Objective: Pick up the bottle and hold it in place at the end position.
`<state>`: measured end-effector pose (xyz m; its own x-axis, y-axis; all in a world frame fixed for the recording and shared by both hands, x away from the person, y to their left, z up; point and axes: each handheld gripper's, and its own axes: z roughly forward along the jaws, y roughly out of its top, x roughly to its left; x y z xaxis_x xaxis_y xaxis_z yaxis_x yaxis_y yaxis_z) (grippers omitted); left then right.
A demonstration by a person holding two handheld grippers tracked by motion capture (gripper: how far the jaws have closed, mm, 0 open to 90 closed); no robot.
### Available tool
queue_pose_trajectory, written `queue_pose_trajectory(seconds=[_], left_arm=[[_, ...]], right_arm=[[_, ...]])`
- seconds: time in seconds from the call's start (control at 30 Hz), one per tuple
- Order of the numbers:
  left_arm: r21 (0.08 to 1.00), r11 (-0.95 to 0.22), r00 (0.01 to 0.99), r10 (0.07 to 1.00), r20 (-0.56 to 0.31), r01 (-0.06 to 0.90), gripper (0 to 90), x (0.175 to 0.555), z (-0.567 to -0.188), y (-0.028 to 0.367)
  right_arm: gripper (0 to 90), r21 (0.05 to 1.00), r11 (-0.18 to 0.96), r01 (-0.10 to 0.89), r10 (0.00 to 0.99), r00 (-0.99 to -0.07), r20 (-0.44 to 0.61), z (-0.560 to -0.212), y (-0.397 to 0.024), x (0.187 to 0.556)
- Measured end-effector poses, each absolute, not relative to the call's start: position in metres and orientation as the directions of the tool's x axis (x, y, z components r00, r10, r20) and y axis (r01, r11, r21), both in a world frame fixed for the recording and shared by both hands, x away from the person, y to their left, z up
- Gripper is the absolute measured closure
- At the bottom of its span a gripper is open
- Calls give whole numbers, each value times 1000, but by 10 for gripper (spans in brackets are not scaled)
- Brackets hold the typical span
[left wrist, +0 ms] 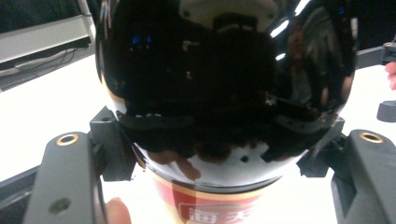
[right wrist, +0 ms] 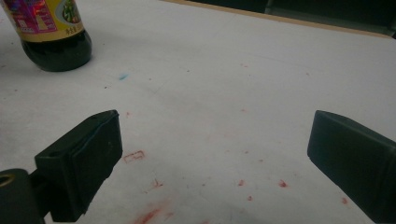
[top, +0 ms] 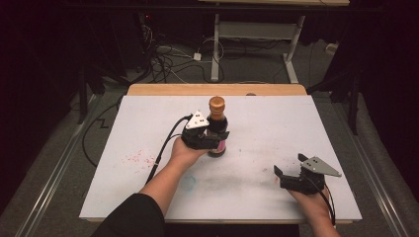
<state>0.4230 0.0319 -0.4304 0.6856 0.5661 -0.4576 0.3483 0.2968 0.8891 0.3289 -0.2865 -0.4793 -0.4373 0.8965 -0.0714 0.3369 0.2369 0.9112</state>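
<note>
**Dark sauce bottle clamped in the left gripper**

Label writing first: red panel on the bottle [left wrist: 219, 205] with white blocky characters, cut off at the frame edge, not really readable. Busy pink-and-yellow print on the far side, too small to make out.

Bottle upright on the white table [top: 276, 123], pinched at its body between the jaws of the left gripper [top: 212, 139], both pads touching glass. Well apart from the right gripper [top: 286, 177], off toward its far left. Right one spread wide, gripping nothing, low over red-speckled tabletop.

Glossy near-black glass, rounded shoulder, coppery-brown cap [top: 216, 103].
</note>
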Motion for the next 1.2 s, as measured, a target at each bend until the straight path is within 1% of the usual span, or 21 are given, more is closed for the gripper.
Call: queue_pose_trajectory(seconds=[0.1,0.2,0.23,0.33,0.47,0.63,0.77,1.07,1.2], left_arm=[[885,306,688,557,-466,351,280,423,-431,33],[888,303,690,558,-460,347,281,422,-432,33],[888,303,691,557,-460,346,281,422,-432,33],[886,309,691,555,-463,345,282,422,-433,33],[886,311,691,555,-463,344,282,422,-433,33],[885,319,693,551,-465,340,283,421,-434,33],[885,322,692,552,-465,338,282,421,-434,33],[882,345,694,548,-468,322,283,420,-437,33],[881,349,693,548,-469,320,282,420,-437,33]], right_arm=[[48,915,210,343,897,-441,-41,-478,-288,330],[124,928,199,316,897,-440,-43,-471,-287,330],[177,930,193,312,892,-450,-34,-467,-286,331],[228,934,192,302,886,-463,-33,-460,-280,334],[363,939,178,296,879,-477,-17,-453,-273,339],[599,950,167,263,866,-500,-14,-443,-264,347],[709,955,155,255,860,-510,-4,-435,-257,355],[895,955,172,243,850,-526,-19,-427,-238,372],[900,954,189,233,846,-532,-37,-424,-228,377]])
